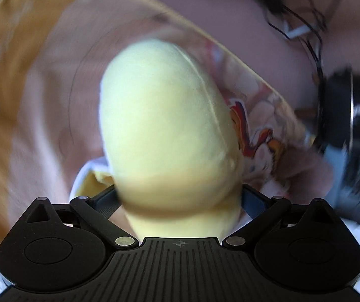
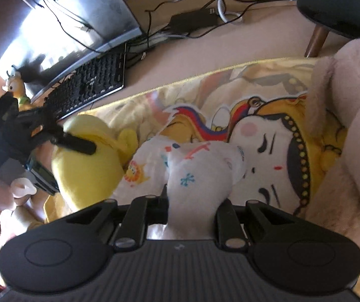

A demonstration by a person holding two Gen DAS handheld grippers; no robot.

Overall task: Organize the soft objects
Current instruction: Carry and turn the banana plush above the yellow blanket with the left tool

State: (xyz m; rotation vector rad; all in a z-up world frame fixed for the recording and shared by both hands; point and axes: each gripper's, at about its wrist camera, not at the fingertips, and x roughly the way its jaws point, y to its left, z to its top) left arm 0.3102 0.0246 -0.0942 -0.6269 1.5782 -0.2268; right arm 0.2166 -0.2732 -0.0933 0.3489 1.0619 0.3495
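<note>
Closest to the left wrist camera is a yellow plush toy (image 1: 169, 125), blurred, filling the gap of the left gripper (image 1: 178, 196), which is clamped on its lower end. Its long axis runs forward, away from the tool. The same toy and the white printed plush part (image 2: 200, 171) seem to be one soft piece; the right gripper (image 2: 192, 201) pinches that white part. It lies over a cartoon-printed yellow cushion (image 2: 268, 130). A pale pink plush (image 2: 356, 138) touches the cushion on the right; a keyboard (image 2: 91, 85) lies behind, well apart.
</note>
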